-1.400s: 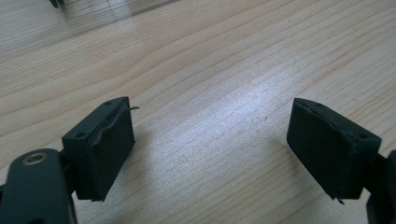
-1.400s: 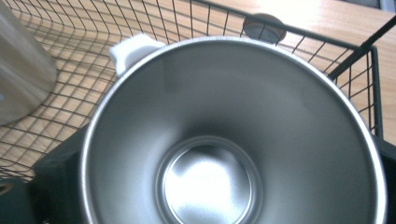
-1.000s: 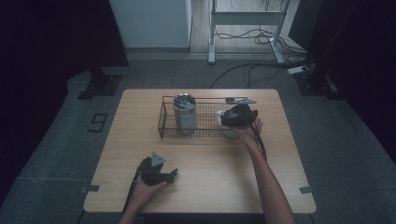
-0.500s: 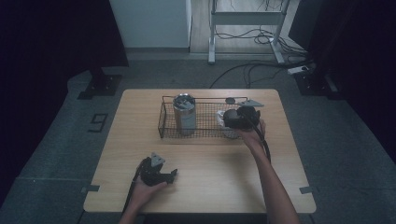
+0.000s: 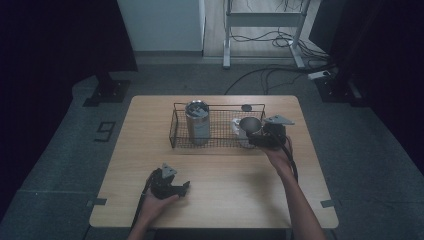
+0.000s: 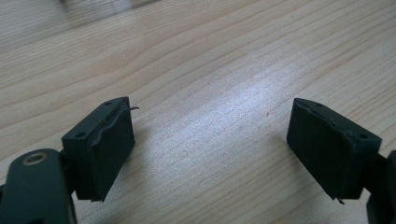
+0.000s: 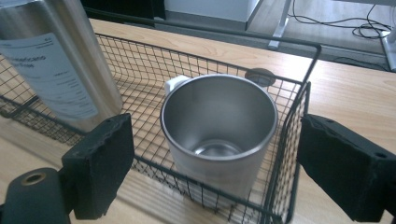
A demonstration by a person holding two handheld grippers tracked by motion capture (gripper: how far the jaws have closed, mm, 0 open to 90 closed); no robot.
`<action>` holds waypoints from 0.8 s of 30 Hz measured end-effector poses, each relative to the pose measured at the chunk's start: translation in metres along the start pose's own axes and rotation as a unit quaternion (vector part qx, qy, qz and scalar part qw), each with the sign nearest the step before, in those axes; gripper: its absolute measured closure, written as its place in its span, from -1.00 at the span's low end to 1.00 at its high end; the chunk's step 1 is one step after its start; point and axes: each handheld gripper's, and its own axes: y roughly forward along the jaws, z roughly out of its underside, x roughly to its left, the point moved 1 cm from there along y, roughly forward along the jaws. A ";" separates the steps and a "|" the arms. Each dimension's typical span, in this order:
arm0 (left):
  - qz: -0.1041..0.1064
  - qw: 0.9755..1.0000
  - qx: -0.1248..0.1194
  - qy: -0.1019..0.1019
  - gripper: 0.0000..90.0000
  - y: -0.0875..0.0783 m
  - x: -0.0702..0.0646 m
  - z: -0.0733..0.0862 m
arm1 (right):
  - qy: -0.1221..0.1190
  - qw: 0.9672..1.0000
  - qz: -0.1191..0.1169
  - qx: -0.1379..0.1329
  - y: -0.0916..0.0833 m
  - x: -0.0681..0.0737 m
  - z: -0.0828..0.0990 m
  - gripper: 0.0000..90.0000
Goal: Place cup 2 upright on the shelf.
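**Steel mug in basket: light, stiff, slick; grab by the rim**

Mug [image 7: 219, 112] stands upright, mouth up, in the right end of the wire basket [image 7: 299, 116], which sits mid-worktop [image 5: 240, 190] toward the far edge. Its white handle [image 7: 175, 84] points away from the right gripper. A tall steel tumbler [image 7: 60, 60] stands at the basket's left end, apart from the mug.

Right gripper [image 5: 256, 138] is at the basket's right near corner. Its jaws have just been closing, but the pads are spread w/ nothing pinched. The mug lies ahead of them, behind the wire wall.

Left gripper [image 5: 181, 188] rests near the front edge, left of centre, jaws apart over bare wood.

Handling, as I judge it:
- Looks empty, thin-walled metal, so prob. light and rigid. No crush risk.
- Smooth, slightly tapered side, so pads could slide. A squeeze across the body is the weaker option.
- Best hold: one pad inside and one outside on the near rim, coming from above to clear the wire. The handle is awkward from this side.
- Lift straight up, since the basket wall is close.
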 end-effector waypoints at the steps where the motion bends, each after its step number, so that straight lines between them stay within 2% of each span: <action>1: 0.000 1.000 0.000 0.000 -0.66 0.000 0.000 0.000 | 0.000 1.000 -0.002 -0.002 -0.003 -0.001 0.002 -0.75; 9: -0.001 1.000 0.003 0.001 -0.67 0.000 0.000 0.000 | 0.004 1.000 -0.014 -0.009 -0.027 -0.007 0.022 -0.71; 24: -0.002 1.000 0.004 0.002 -0.67 0.001 0.000 0.000 | -0.004 1.000 -0.029 -0.004 -0.060 0.001 0.069 -0.70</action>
